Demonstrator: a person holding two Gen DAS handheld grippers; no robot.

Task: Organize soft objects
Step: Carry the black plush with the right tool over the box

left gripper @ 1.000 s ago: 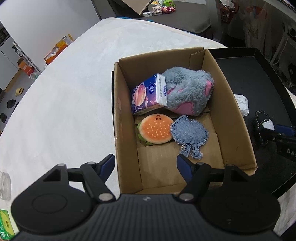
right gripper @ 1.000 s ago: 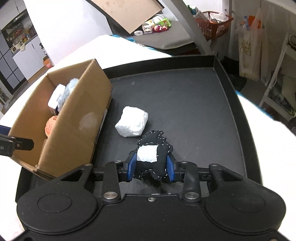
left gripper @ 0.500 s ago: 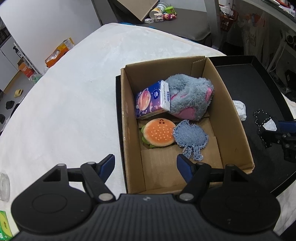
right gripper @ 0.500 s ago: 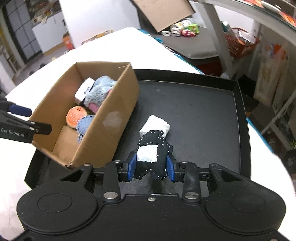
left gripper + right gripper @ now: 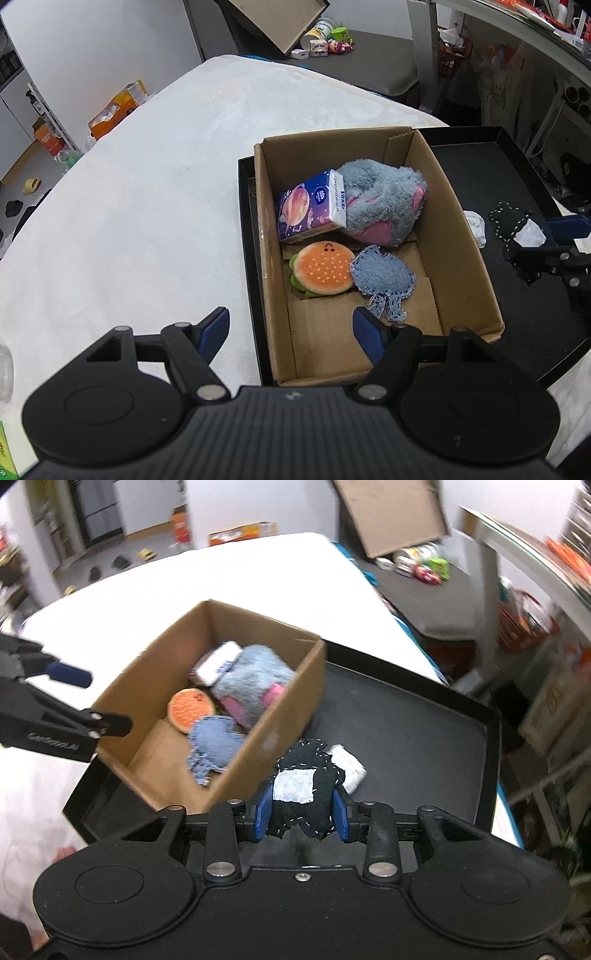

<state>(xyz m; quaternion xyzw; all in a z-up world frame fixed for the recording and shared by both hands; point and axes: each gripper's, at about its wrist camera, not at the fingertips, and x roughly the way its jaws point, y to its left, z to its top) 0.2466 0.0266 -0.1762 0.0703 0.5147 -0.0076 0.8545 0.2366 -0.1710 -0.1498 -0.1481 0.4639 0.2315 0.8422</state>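
aloft, right gripper clamped on black stitched toy beside cardboard box; left gripper spread wide, unladen

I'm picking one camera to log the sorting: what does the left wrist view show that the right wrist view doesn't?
Only the left wrist view: the open left tongs and the tissue pack's printed front.
Only the right wrist view: the right tongs shut on the black patch toy.
Both: cardboard box, burger plush, denim patch, grey plush.
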